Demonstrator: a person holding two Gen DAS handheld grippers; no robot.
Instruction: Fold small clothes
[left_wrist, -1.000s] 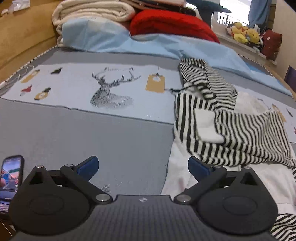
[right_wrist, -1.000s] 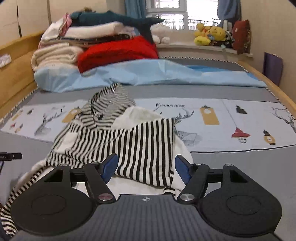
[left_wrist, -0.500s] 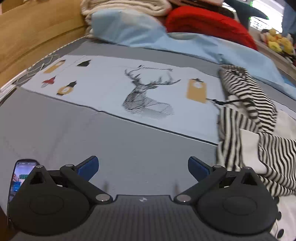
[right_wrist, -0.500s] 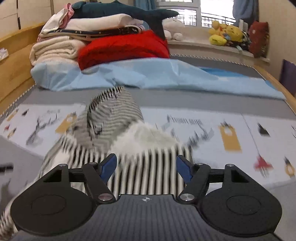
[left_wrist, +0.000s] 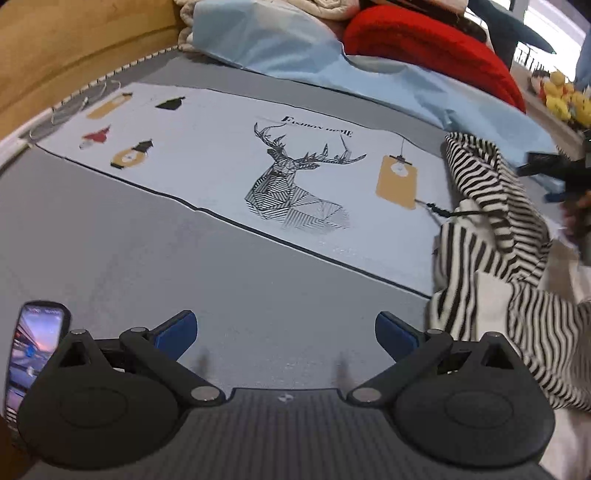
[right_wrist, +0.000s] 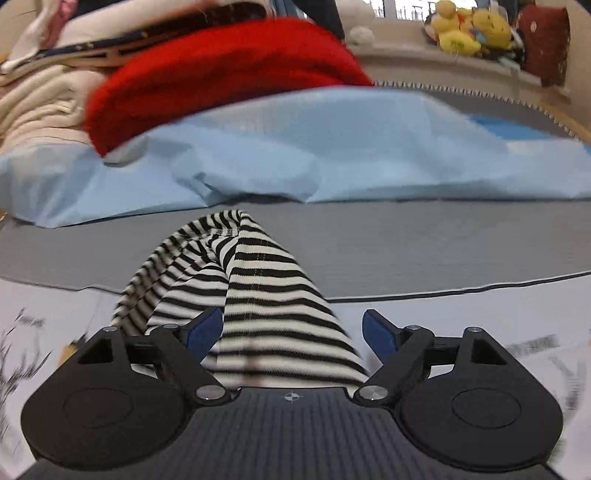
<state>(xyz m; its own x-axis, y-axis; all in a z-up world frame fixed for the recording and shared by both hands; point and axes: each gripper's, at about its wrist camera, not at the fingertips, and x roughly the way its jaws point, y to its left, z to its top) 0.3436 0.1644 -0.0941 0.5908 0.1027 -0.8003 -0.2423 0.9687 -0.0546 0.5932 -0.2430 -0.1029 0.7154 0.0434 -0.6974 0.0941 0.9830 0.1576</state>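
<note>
Both grippers' jaws spread wide — right gripper (right_wrist: 291, 330) over striped garment (right_wrist: 258, 295).

Crumpled black-and-white striped garment (left_wrist: 491, 236) on bed

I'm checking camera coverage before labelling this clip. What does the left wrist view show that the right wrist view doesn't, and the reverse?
Only the left wrist view shows the lit smartphone at the bed's near-left edge, the geometric deer print on the pale blue panel, the orange tag print, and the open left claw over bare grey cover.

Only the right wrist view shows the open right claw with striped fabric between its blue pads.

Both show the black-and-white striped garment, the red blanket, the light blue sheet and yellow plush toys.
</note>
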